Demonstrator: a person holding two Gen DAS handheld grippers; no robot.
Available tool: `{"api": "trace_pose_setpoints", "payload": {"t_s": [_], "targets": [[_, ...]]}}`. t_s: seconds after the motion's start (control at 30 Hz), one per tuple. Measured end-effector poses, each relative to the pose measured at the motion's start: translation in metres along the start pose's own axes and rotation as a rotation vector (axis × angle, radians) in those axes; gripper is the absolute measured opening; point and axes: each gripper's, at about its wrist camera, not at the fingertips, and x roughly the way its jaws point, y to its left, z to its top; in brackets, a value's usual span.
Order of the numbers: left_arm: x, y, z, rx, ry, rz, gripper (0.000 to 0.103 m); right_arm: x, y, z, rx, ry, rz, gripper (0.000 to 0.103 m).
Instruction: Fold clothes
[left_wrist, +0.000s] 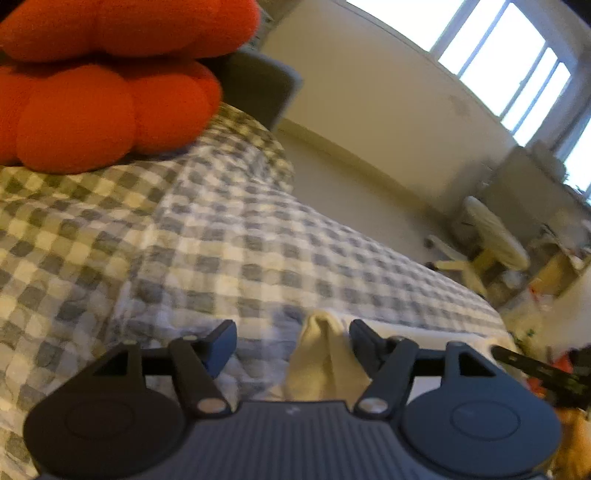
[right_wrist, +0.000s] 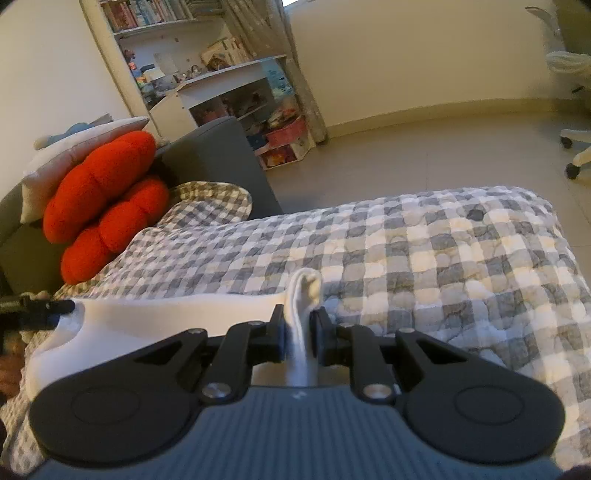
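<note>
White garment (right_wrist: 155, 314), one piece as far as I can count, lies stretched across the near edge of the grey-and-white checked quilt (right_wrist: 424, 251). My right gripper (right_wrist: 298, 328) has its two fingers drawn narrow and clamped on a bunched fold of it, which pokes up between the pads. My left gripper (left_wrist: 291, 343) has its fingers spread wide, and a peak of the same pale cloth (left_wrist: 321, 354) rises in the gap nearer the right finger; I cannot tell whether that finger touches it. In the right wrist view the tip of the left gripper shows at the garment's far left end.

I count two red lobed cushions (right_wrist: 103, 206) stacked against the grey sofa back (right_wrist: 218, 158), with one pale pillow (right_wrist: 74, 155) behind them. One white shelving unit (right_wrist: 229, 96) stands against the wall, its compartments crowded with books and small items too blurred to name. One stool (left_wrist: 491, 236) stands on the floor beyond the quilt.
</note>
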Motion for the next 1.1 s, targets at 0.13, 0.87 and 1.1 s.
{"api": "trace_pose_setpoints", "payload": {"t_s": [0.13, 0.87, 1.1], "targets": [[0.002, 0.005, 0.003, -0.032, -0.034, 0.061, 0.032, 0.0, 0.002, -0.001, -0.001, -0.006, -0.03, 0.016], [-0.013, -0.088, -0.054, 0.15, -0.084, 0.184, 0.042, -0.022, 0.06, -0.019, -0.249, 0.007, -0.1, 0.027], [-0.019, -0.049, -0.052, -0.003, -0.087, 0.151, 0.012, -0.037, 0.023, -0.024, -0.221, -0.007, -0.297, 0.003]]}}
